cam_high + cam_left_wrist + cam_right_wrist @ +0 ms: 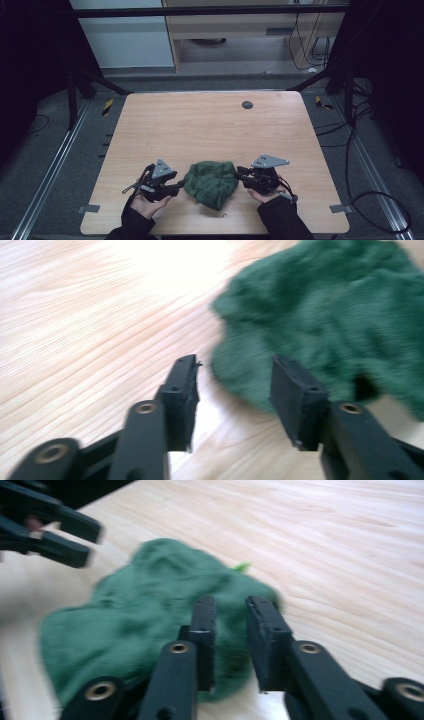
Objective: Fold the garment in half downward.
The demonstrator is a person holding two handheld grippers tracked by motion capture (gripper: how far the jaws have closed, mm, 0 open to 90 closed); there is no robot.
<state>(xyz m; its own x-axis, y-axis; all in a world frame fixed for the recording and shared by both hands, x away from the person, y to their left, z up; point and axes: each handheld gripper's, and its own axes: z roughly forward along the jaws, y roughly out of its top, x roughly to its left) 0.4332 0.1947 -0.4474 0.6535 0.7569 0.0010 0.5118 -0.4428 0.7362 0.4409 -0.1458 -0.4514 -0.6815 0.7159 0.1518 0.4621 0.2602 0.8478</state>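
While crumpled green cloth [212, 183] lies lower centre of high view on wooden table [210, 125], left gripper [176, 188] sits at its left edge, jaws apart, nothing clamped; right gripper [241, 172] at its right edge, jaws slightly apart over cloth, not pinching.

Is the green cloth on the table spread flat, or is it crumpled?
Crumpled. The green cloth lies bunched in a lumpy heap with deep folds on the table, between the left claw and the right claw.
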